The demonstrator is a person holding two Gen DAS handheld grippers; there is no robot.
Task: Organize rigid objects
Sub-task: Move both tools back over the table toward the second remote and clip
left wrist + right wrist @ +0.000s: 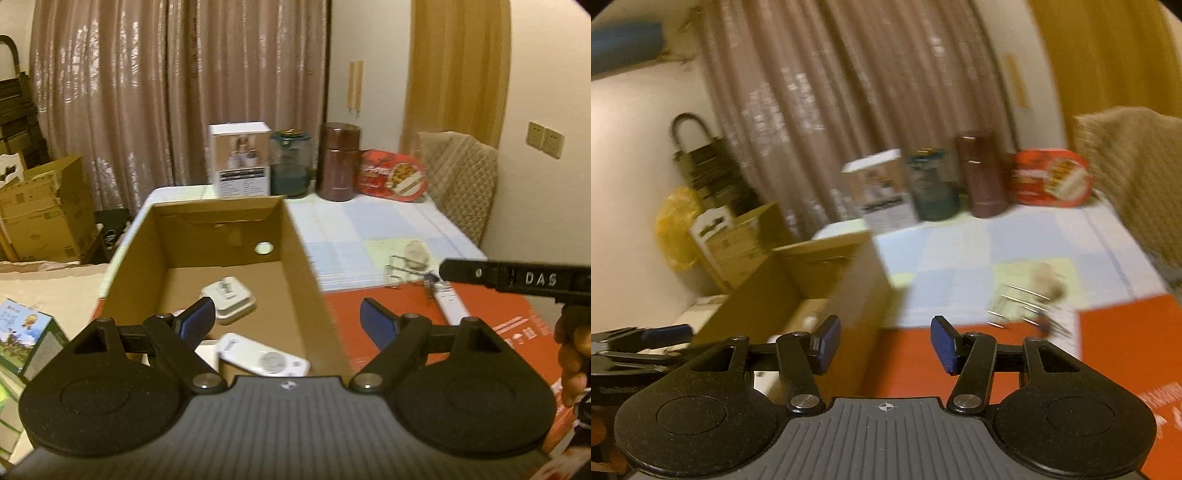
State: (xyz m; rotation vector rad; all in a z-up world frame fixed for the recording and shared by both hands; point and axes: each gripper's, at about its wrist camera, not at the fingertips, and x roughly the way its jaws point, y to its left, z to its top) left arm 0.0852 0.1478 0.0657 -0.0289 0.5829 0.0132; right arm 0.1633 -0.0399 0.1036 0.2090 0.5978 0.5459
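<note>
Black tongs, blue ribbed pads, silver screws

Box mouth: my left claw hangs over the open cardboard box; its top is uncovered.
Box floor: a white remote and a white case take the near part; the far floor is bare.
Box right wall: it stands between the two claws.
Right of the box: my right claw is over the flat orange sheet; a wire rack and a white strip lie ahead.
Bench middle: the checked cloth is bare.
Bench far edge: a white carton, a glass jar, a brown flask and a red tin stand in a row.
</note>
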